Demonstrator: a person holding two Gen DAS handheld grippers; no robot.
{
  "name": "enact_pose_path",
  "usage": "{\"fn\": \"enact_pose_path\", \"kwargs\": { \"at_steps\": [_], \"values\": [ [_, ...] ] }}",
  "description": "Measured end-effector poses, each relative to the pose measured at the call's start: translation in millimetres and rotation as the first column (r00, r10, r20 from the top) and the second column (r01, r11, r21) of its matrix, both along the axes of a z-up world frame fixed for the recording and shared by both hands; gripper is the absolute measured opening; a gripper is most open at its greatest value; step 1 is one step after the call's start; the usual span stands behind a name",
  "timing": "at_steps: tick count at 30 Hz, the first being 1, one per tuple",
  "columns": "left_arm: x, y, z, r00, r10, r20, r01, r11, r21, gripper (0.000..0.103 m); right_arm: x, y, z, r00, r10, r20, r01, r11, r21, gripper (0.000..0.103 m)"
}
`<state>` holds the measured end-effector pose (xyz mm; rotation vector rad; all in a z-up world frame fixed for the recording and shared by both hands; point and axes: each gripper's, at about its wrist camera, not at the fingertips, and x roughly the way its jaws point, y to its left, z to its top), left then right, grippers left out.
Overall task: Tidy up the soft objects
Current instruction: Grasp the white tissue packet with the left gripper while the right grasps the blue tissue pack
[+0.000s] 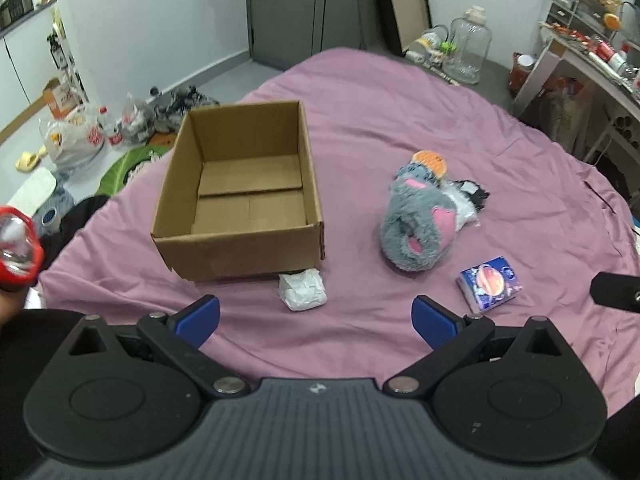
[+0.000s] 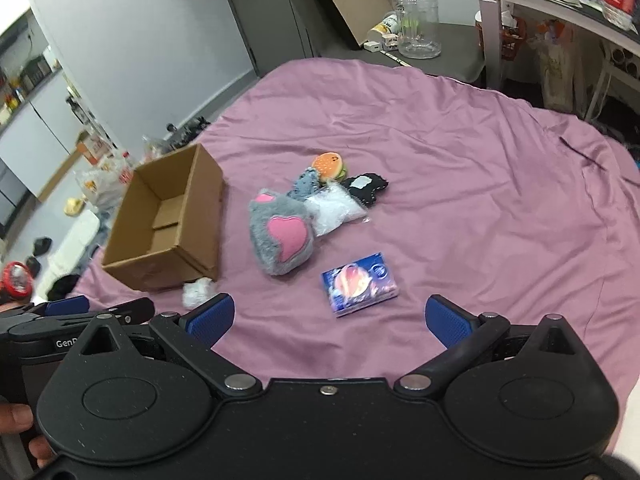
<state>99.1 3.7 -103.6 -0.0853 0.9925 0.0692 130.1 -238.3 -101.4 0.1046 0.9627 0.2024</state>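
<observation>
We hold the left gripper (image 1: 316, 318) low over the purple bedsheet (image 1: 400, 120), its 2 blue pads (image 1: 200, 316) spread wide apart with nothing between them. Just ahead of it, slightly left of centre, sits the open cardboard box (image 1: 240, 256), and a crumpled white wad (image 1: 303, 290) lies against the box's near wall, right in front of the gap between the pads. Ahead and to the right lies the grey plush paw (image 1: 414, 236) with pink pads, and behind it the burger plush (image 1: 430, 162). The small blue tissue pack (image 1: 490, 284) rests just beyond the right-hand pad. Our right gripper (image 2: 330, 318) also stands wide apart and empty; the tissue pack (image 2: 360, 284) lies directly ahead between its pads, near them. Farther ahead sit the plush paw (image 2: 280, 240), a clear plastic bag (image 2: 334, 208), a black fabric piece (image 2: 366, 186) and the burger plush (image 2: 330, 166), clustered together. The box (image 2: 160, 268) stands off to the left.
</observation>
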Motion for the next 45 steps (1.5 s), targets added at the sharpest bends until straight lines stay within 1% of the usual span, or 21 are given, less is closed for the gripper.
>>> {"fn": "enact_pose_path", "kwargs": {
  "at_steps": [3, 6, 9, 15, 19, 24, 28, 30, 34, 36, 39, 41, 42, 43, 45],
  "values": [
    [10.0, 3.2, -10.8, 1.000, 0.013, -0.021, -0.013, 1.000, -0.006, 0.101, 13.9, 1.3, -8.7, 1.000, 0.013, -0.024, -0.013, 1.000, -0.005, 0.103],
    [21.4, 6.0, -20.9, 0.999, 0.027, -0.037, -0.028, 1.000, -0.014, 0.100, 28.9, 5.5, -17.1, 0.998, 0.030, -0.058, -0.033, 0.999, -0.037, 0.103],
    [31.7, 10.1, -30.4, 0.997, 0.049, -0.054, -0.050, 0.998, -0.029, 0.100, 41.3, 8.7, -20.0, 0.994, 0.073, -0.085, -0.075, 0.997, -0.029, 0.103],
    [48.6, 13.5, -48.6, 0.994, 0.072, -0.084, -0.075, 0.997, -0.034, 0.099, 70.7, 18.7, -30.1, 0.980, 0.138, -0.141, -0.150, 0.986, -0.078, 0.103],
    [58.6, 16.7, -63.0, 0.990, 0.094, -0.104, -0.098, 0.994, -0.043, 0.096, 86.9, 23.1, -47.1, 0.968, 0.170, -0.186, -0.192, 0.976, -0.104, 0.103],
    [68.0, 17.7, -81.1, 0.985, 0.110, -0.134, -0.117, 0.992, -0.045, 0.089, 101.5, 28.7, -71.1, 0.952, 0.184, -0.243, -0.221, 0.966, -0.132, 0.103],
    [74.2, 15.6, -94.6, 0.980, 0.120, -0.156, -0.127, 0.991, -0.031, 0.087, 108.8, 33.6, -88.5, 0.939, 0.202, -0.278, -0.251, 0.956, -0.155, 0.103],
    [76.0, 13.1, -100.3, 0.979, 0.117, -0.168, -0.124, 0.992, -0.028, 0.087, 112.0, 35.2, -97.5, 0.937, 0.197, -0.288, -0.258, 0.947, -0.189, 0.103],
    [80.1, 10.4, -113.7, 0.974, 0.118, -0.191, -0.123, 0.992, -0.015, 0.085, 118.9, 37.9, -113.5, 0.922, 0.203, -0.329, -0.277, 0.941, -0.196, 0.103],
    [81.4, 9.6, -118.8, 0.972, 0.124, -0.198, -0.129, 0.992, -0.011, 0.079, 123.2, 40.8, -122.1, 0.918, 0.202, -0.342, -0.290, 0.929, -0.229, 0.103],
    [83.1, 7.7, -126.3, 0.971, 0.127, -0.201, -0.131, 0.991, -0.005, 0.074, 126.9, 45.2, -136.5, 0.909, 0.198, -0.366, -0.308, 0.912, -0.270, 0.103],
    [82.1, 7.3, -127.7, 0.973, 0.128, -0.190, -0.130, 0.992, 0.002, 0.070, 124.0, 50.5, -142.7, 0.904, 0.221, -0.365, -0.345, 0.882, -0.320, 0.101],
    [81.4, 7.6, -127.4, 0.975, 0.129, -0.182, -0.130, 0.991, 0.005, 0.066, 122.7, 51.6, -145.0, 0.901, 0.233, -0.367, -0.360, 0.873, -0.329, 0.097],
    [81.1, 8.0, -126.8, 0.975, 0.132, -0.176, -0.133, 0.991, 0.009, 0.062, 122.1, 51.5, -147.7, 0.896, 0.237, -0.375, -0.367, 0.871, -0.327, 0.094],
    [83.1, 12.1, -126.3, 0.975, 0.142, -0.170, -0.142, 0.990, 0.009, 0.047, 122.8, 48.6, -151.1, 0.890, 0.234, -0.391, -0.368, 0.876, -0.313, 0.079]
  ]
}}
